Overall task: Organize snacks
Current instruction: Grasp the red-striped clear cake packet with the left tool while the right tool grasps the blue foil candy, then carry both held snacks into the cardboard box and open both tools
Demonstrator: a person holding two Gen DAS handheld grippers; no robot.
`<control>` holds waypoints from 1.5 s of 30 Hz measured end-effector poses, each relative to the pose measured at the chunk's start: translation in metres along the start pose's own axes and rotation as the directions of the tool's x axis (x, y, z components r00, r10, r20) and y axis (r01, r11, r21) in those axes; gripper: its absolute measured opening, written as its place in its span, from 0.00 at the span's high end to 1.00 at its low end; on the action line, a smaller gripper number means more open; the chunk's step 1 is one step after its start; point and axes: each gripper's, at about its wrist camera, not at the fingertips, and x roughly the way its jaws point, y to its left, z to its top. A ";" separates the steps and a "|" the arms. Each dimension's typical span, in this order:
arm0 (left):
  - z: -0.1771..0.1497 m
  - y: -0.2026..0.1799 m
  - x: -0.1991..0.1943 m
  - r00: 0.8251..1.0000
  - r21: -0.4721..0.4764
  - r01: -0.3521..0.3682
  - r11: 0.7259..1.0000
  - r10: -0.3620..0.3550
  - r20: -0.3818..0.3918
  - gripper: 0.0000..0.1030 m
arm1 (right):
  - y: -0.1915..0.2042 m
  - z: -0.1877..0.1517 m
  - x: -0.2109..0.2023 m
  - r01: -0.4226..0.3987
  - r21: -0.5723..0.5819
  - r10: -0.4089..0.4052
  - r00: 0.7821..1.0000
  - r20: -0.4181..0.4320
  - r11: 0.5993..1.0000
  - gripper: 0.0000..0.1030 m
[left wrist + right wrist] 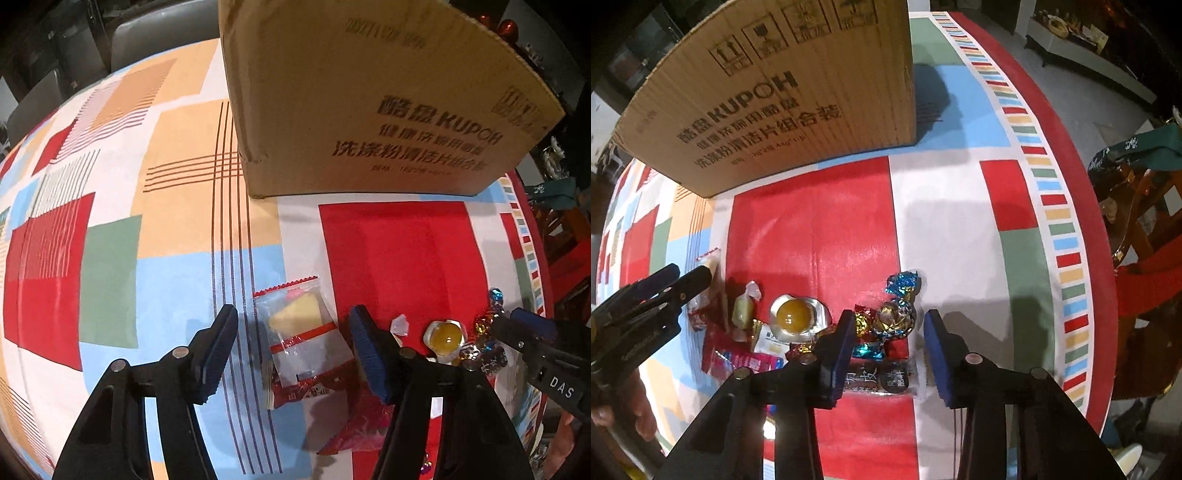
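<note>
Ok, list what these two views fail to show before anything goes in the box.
- Cardboard box: its opening and inside are cut off by the top edge in both views.
- Red packet: partly under the clear snack packet in the left wrist view.
- Dark wrapper: flanked by the right tool, small print unreadable.
- Foil candies: heaped, so the count is unclear.
</note>
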 end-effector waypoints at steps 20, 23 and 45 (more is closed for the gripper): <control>-0.003 0.000 0.021 0.999 -0.010 -0.028 1.000 0.028 -0.034 0.63 | -0.003 0.004 0.019 -0.002 -0.010 0.002 1.000 0.003 1.000 0.74; -0.004 -0.004 0.012 0.999 -0.008 -0.028 1.000 0.028 -0.022 0.64 | 0.001 0.004 0.011 0.013 -0.031 -0.012 0.999 0.032 0.999 0.74; -0.002 -0.019 -0.100 0.974 0.077 0.028 0.997 -0.044 0.221 0.64 | 0.024 0.008 -0.084 -0.033 -0.187 0.086 0.956 0.281 0.982 0.74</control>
